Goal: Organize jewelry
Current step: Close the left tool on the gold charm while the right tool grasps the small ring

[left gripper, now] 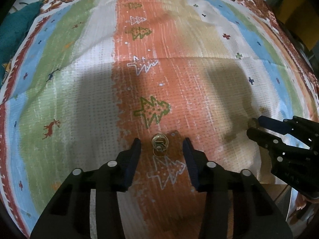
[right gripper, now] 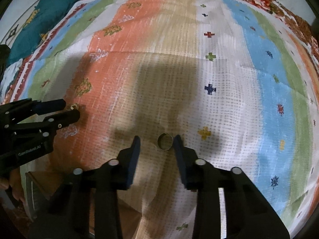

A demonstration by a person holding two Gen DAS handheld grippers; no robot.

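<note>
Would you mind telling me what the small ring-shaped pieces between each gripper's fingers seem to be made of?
The earring by the left gripper looks like polished gold-toned metal: glinting yellow, stacked loops. The ring by the right gripper looks like a duller brassy metal band, though shadow leaves it uncertain.

Counter covered by a striped cloth (left gripper: 95,83) printed with trees, crosses and deer. On the orange stripe lies a gold ring cluster (left gripper: 159,145); on the beige-white stripe, a plain gold band (right gripper: 165,141). A teal fabric (right gripper: 49,16) lies at the far left edge.
</note>
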